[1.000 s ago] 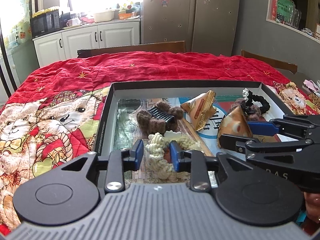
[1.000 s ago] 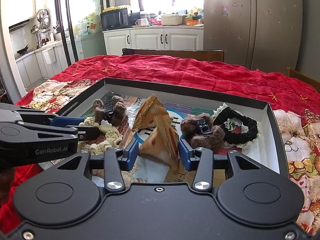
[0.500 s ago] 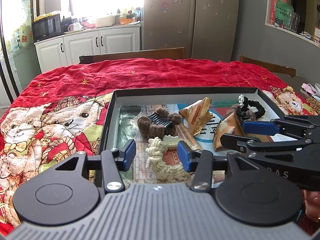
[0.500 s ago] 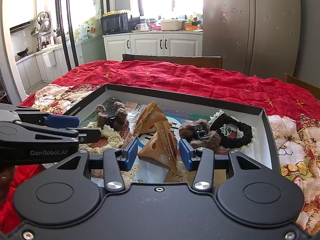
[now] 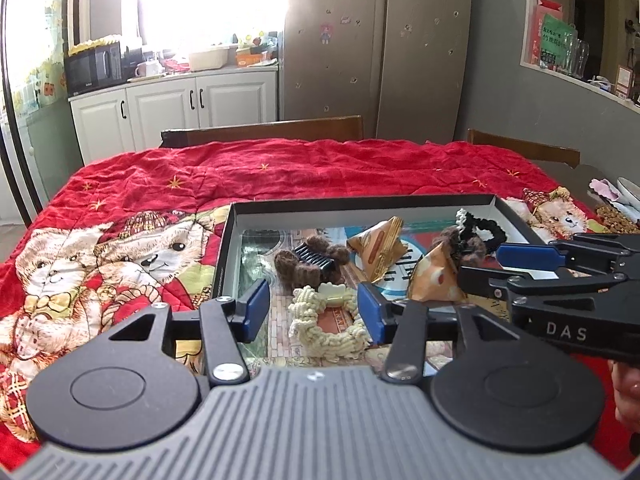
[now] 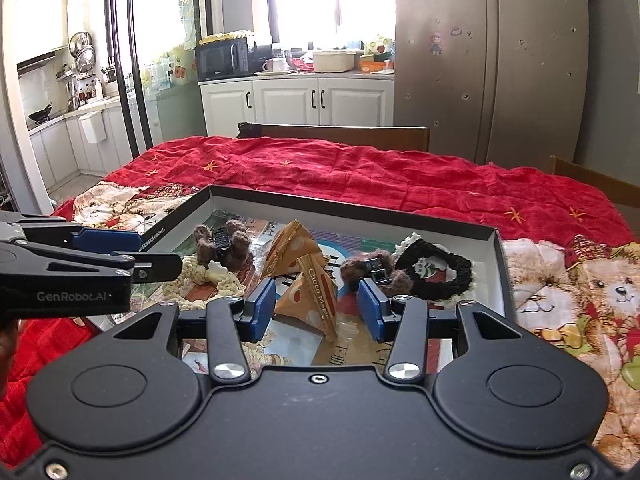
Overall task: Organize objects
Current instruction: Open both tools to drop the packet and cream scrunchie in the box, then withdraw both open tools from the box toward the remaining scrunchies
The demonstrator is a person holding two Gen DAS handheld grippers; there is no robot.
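Inside shallow black cardboard box: two orange triangular snack packets, two brown fuzzy hair claws, one cream rope ring, one black scrunchie. Left gripper tilted downward, jaws just widened, open and empty, rope ring beyond them. Right gripper angled down likewise, jaws apart, near packet between them, contact unclear.

Red quilted bedspread with teddy-bear print covers table. Dark wooden chair backs at far edge. Beyond: white kitchen cabinets, black microwave on counter, tall steel double-door fridge right.
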